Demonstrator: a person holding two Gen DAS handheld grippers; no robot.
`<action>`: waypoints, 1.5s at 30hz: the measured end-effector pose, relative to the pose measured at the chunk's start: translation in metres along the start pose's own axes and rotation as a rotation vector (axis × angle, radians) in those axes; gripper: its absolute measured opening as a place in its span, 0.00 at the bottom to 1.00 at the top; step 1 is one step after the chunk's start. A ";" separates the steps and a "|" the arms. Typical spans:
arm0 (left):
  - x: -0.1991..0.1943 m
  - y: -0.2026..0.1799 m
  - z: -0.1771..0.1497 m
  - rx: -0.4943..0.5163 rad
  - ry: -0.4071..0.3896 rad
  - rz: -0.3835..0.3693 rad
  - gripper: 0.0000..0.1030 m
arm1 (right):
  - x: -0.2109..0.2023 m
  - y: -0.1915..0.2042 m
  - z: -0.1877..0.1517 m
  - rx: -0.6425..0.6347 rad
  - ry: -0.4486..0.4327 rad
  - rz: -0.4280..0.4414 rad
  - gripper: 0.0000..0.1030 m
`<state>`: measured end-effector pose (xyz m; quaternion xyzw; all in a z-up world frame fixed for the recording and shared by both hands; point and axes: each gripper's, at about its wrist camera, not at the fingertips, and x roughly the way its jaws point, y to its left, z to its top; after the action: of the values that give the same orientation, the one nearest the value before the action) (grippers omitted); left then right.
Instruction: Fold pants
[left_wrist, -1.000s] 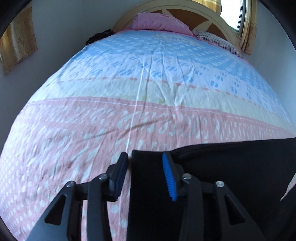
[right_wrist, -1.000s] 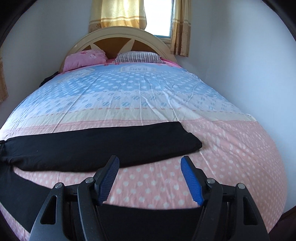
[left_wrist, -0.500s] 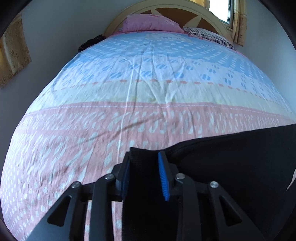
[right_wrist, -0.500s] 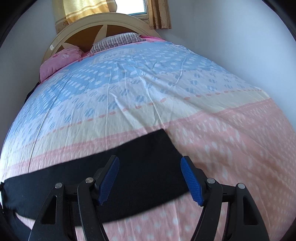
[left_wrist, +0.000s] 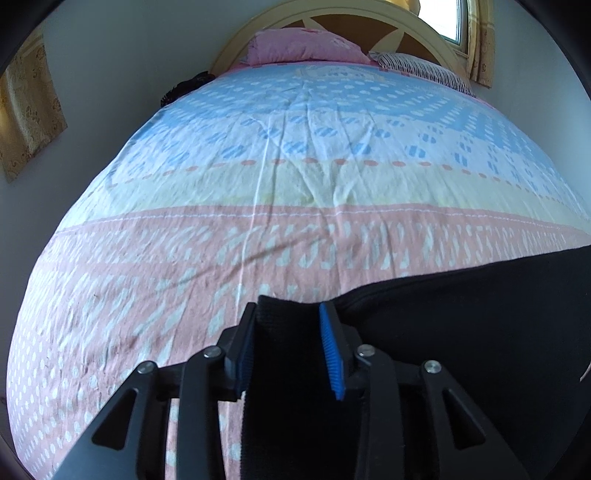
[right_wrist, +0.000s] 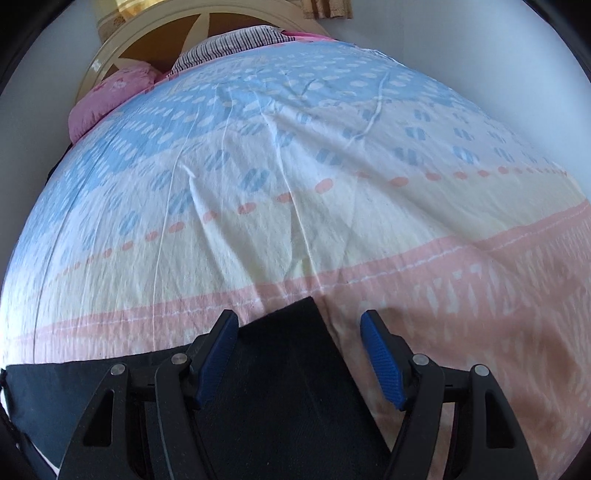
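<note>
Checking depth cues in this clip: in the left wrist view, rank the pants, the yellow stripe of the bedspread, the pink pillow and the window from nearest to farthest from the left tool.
1. Pants: black, between the left tool's fingers.
2. Yellow stripe: across the middle of the bed.
3. Pink pillow: at the headboard, left of centre.
4. Window: behind the headboard, upper right.

Left gripper clamped, right gripper spread

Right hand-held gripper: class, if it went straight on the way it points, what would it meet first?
Probably the black pants end between its open fingers, then the pink band of the bedspread; depth is unclear.
</note>
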<state>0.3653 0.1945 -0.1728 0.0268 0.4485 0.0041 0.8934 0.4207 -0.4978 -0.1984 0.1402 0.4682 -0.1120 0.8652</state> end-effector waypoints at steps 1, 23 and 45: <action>0.000 -0.002 0.001 0.009 -0.001 0.006 0.30 | 0.001 0.000 0.000 -0.007 -0.004 -0.002 0.43; -0.089 0.011 -0.013 -0.032 -0.227 -0.122 0.14 | -0.131 -0.014 -0.064 -0.045 -0.262 0.071 0.07; -0.132 0.021 -0.136 -0.014 -0.280 -0.250 0.14 | -0.198 -0.079 -0.209 0.060 -0.262 0.084 0.07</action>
<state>0.1775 0.2176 -0.1475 -0.0349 0.3195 -0.1074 0.9408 0.1262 -0.4864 -0.1513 0.1697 0.3412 -0.1070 0.9184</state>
